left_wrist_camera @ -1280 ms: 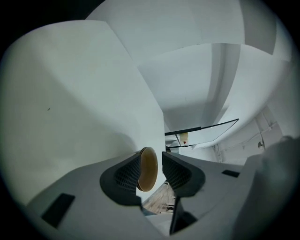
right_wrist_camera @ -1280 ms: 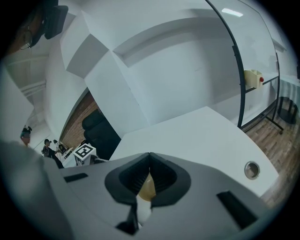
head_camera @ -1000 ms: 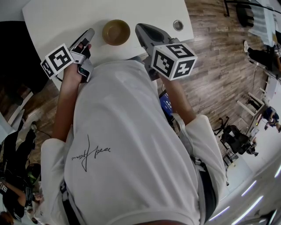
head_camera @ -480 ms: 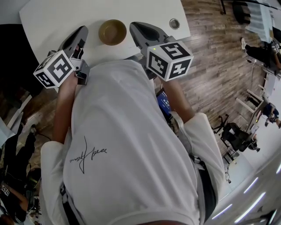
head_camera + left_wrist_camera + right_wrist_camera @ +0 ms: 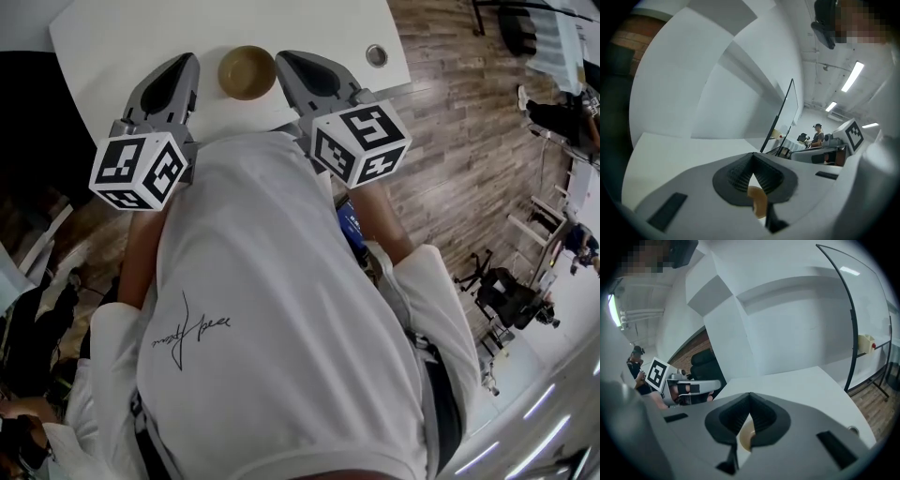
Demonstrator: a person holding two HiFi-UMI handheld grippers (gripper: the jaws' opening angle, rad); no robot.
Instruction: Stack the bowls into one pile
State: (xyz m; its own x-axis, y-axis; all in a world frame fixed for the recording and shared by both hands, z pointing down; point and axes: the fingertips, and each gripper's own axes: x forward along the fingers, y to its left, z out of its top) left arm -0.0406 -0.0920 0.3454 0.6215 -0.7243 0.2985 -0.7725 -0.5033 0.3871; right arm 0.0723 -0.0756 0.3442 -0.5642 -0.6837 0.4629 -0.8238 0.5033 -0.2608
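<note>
The bowl [image 5: 247, 71] sits on the desk [image 5: 122, 37], between the left hand-held gripper [image 5: 186, 64] and the right hand-held gripper [image 5: 289, 61].

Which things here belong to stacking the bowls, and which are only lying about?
For the job:
- brown bowl on the white table
- left gripper and right gripper, both shut and empty

Lying about:
- round metal cap set in the table
- black chair beside the table
</note>
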